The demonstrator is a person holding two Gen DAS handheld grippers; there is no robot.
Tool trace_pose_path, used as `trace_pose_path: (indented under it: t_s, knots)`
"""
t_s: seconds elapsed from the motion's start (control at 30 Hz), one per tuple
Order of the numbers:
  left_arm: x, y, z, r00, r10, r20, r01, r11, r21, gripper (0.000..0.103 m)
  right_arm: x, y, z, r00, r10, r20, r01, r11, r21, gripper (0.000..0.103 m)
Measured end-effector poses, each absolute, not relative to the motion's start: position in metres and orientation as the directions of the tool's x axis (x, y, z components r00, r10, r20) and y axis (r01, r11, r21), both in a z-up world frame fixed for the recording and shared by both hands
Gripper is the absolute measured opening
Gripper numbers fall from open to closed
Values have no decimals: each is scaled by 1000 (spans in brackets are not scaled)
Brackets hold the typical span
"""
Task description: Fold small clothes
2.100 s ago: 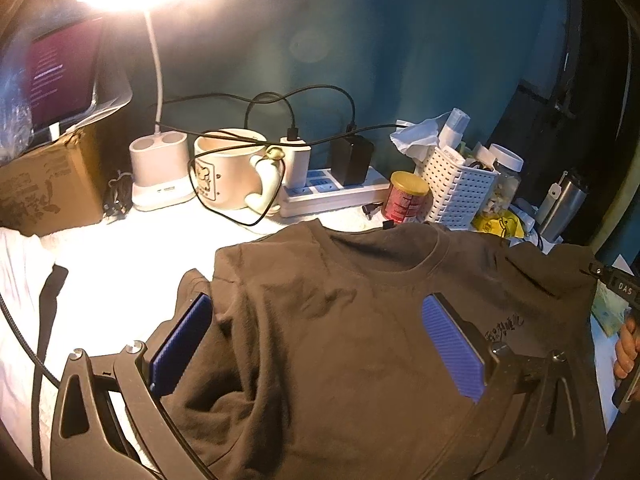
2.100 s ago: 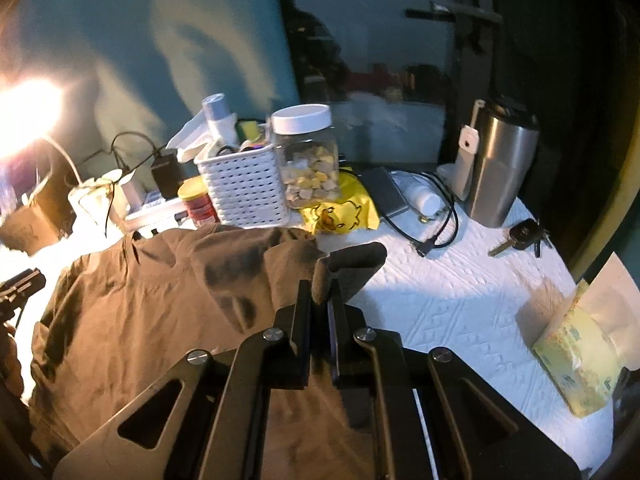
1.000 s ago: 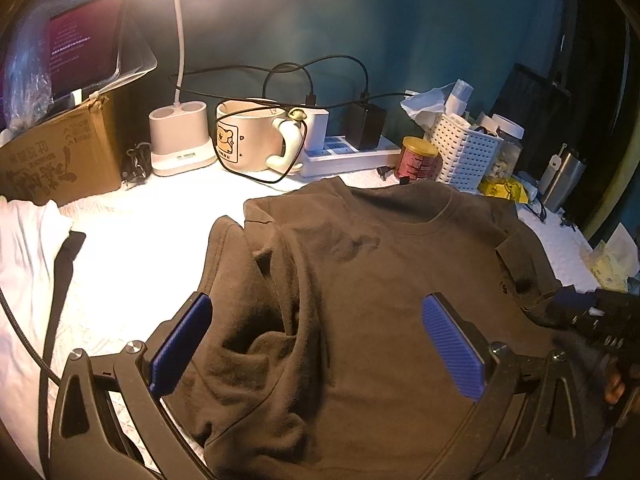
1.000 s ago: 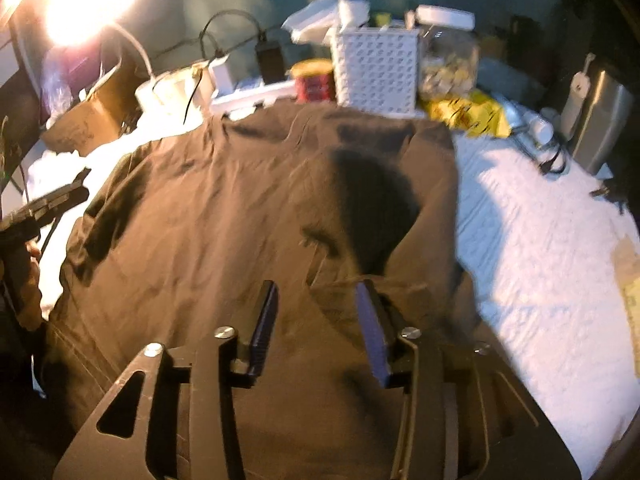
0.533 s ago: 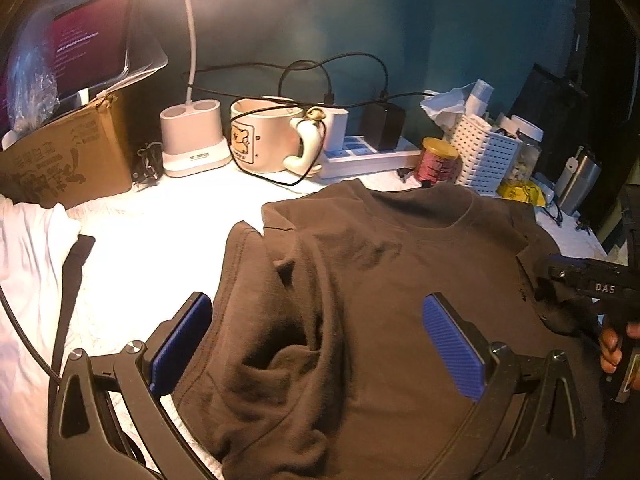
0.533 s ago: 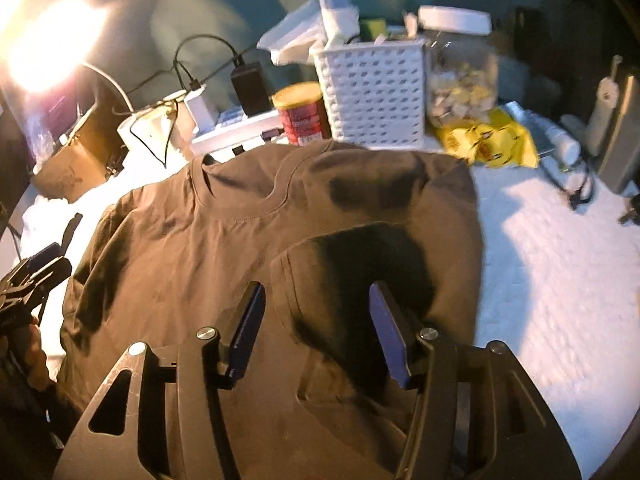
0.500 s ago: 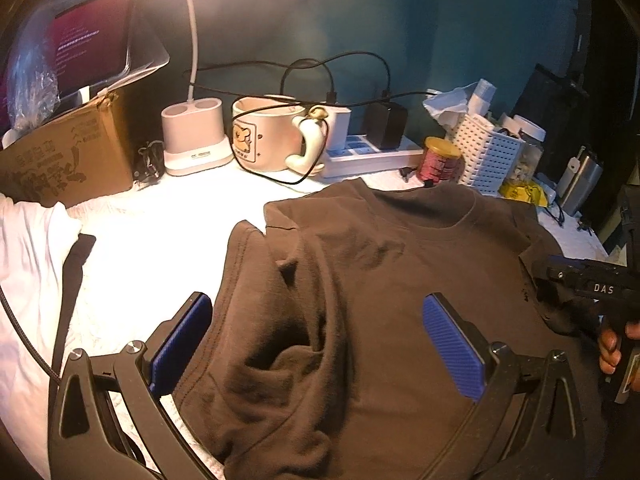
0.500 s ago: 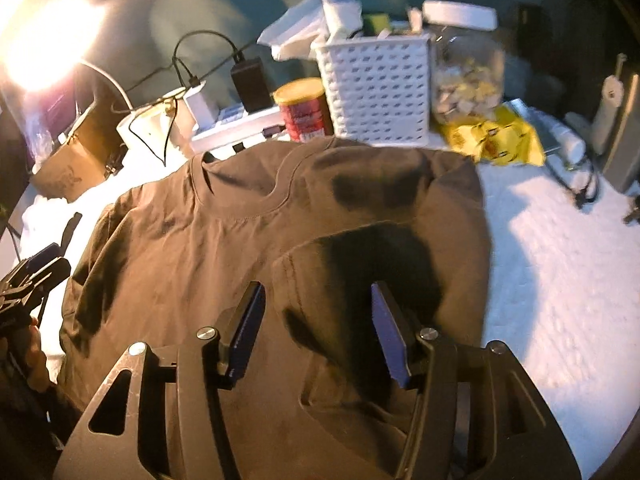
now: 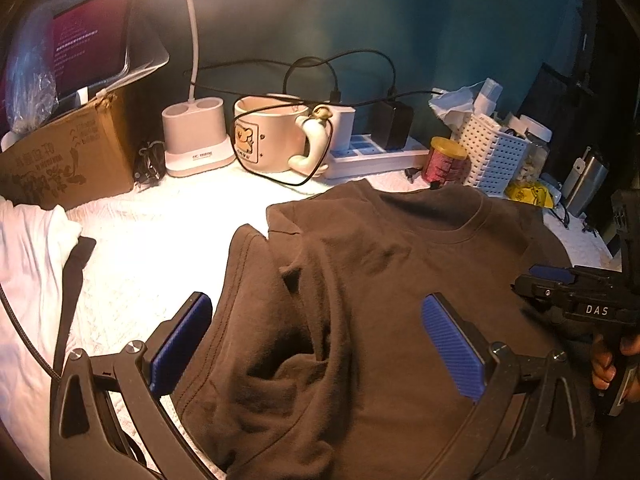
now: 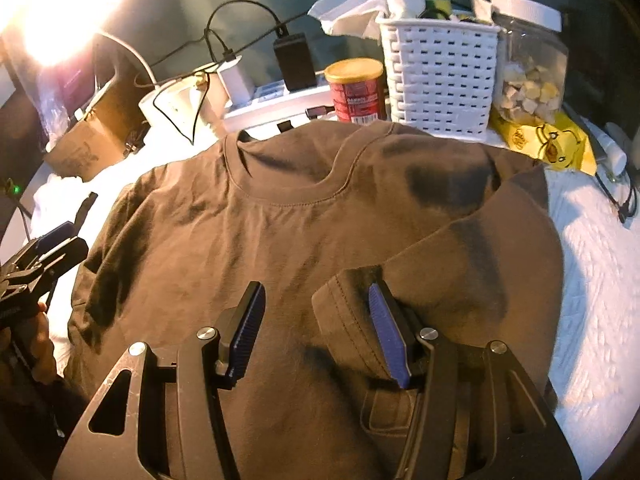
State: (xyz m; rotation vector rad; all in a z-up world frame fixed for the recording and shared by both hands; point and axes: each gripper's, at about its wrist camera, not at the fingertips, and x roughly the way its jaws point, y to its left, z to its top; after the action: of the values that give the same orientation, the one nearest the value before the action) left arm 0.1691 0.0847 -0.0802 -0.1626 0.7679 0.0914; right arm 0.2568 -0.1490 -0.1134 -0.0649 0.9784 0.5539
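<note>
A dark brown T-shirt (image 9: 392, 280) lies front up on the white table cover, its collar toward the back; it also shows in the right wrist view (image 10: 280, 232). Its right sleeve (image 10: 472, 252) is folded in over the body. Its left sleeve (image 9: 256, 320) is bunched and folded inward. My left gripper (image 9: 316, 336) is open and empty above the left side of the shirt. My right gripper (image 10: 316, 320) is open and empty above the folded right sleeve; it also shows in the left wrist view (image 9: 556, 284).
Along the back stand a cardboard box (image 9: 60, 152), a lamp base (image 9: 196, 140), a mug (image 9: 272, 140), a power strip (image 9: 376, 156), a red can (image 10: 356, 88), a white basket (image 10: 436, 76) and a jar (image 10: 528, 56). White cloth (image 9: 28, 264) lies at the left.
My right gripper let go of the right sleeve after folding it over the shirt and now hangs open above it. My left gripper drew back slightly and stayed open.
</note>
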Motion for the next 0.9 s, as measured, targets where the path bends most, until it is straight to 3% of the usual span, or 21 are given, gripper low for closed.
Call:
trace_pose_path:
  t_s: [0.9]
  knots:
    - [157,11,-63,727,-46,-685,-14,997,-82,103,203,-284,-88,576,286,-766,-272,950,150,57]
